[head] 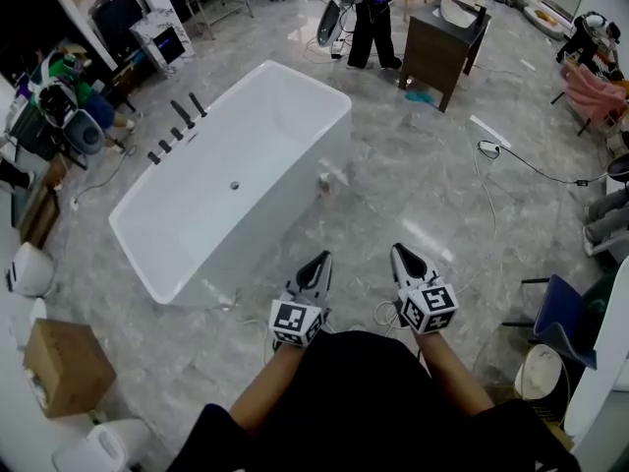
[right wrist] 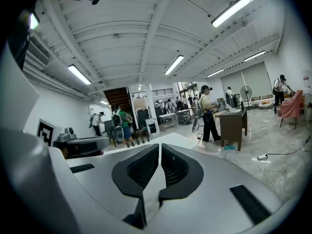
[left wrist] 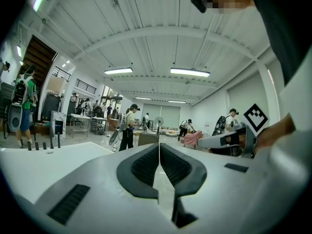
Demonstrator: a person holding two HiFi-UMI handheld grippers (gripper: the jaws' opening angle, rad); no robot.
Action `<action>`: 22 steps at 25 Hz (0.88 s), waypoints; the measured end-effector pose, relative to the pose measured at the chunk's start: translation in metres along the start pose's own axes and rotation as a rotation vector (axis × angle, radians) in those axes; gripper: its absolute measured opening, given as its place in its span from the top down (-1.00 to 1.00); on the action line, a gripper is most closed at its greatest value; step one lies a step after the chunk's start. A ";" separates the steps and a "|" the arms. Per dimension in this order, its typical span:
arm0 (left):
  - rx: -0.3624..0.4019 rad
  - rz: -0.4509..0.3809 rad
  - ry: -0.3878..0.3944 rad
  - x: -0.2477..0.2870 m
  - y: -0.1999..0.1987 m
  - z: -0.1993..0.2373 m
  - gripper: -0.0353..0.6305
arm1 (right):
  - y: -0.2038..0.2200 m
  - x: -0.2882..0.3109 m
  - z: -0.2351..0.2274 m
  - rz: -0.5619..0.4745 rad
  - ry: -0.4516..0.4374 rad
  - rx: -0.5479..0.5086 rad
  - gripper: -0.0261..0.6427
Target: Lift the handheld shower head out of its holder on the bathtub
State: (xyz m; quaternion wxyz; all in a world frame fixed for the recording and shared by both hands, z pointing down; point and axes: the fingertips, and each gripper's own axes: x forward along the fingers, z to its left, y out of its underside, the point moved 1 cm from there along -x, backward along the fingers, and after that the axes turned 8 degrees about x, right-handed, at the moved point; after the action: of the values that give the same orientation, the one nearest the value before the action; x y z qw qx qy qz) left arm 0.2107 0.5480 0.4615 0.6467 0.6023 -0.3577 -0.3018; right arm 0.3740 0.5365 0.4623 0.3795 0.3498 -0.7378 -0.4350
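Head view: our left gripper [head: 316,264] and right gripper [head: 403,258], jaws together and empty, hang near the bathtub [head: 275,214]. The shower head [head: 183,114] stands on its far rim. We should approach first, then open.

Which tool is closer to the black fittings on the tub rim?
Left. The left tool hovers over the floor off the bathtub's near side, with the black fittings across the tub from it. The right tool is beside it, farther right and farther from them.

Bright ceiling strip light, fisheye edges.
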 end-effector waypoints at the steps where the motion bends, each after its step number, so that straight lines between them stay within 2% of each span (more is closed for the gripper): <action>1: 0.000 0.001 -0.001 0.000 0.000 0.001 0.87 | 0.002 -0.001 -0.001 0.008 -0.005 0.003 0.92; 4: -0.012 0.002 0.004 0.002 0.003 0.002 0.87 | 0.004 -0.004 -0.004 0.010 -0.010 0.009 0.89; 5: -0.020 0.009 0.009 0.003 0.006 0.002 0.82 | 0.005 -0.005 -0.005 0.008 -0.011 0.012 0.76; 6: -0.026 0.022 0.013 0.004 0.010 0.002 0.71 | 0.005 -0.005 -0.007 0.008 -0.012 0.016 0.57; 9: -0.030 0.061 0.020 0.007 0.020 -0.001 0.40 | 0.006 -0.006 -0.012 0.014 -0.010 0.024 0.39; 13: -0.033 0.067 0.010 0.006 0.025 -0.006 0.32 | 0.008 -0.011 -0.019 0.016 0.002 0.025 0.33; 17: -0.034 0.074 0.005 0.001 0.026 -0.009 0.32 | 0.011 -0.018 -0.024 0.006 0.028 0.048 0.33; 22: -0.027 0.080 -0.014 -0.008 0.027 -0.012 0.32 | 0.022 -0.021 -0.020 0.018 0.010 0.072 0.33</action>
State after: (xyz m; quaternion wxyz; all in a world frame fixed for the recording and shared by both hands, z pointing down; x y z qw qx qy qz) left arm 0.2154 0.5641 0.4870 0.6638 0.5768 -0.3817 -0.2846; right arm 0.3971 0.5549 0.4834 0.3741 0.3586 -0.7543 -0.4032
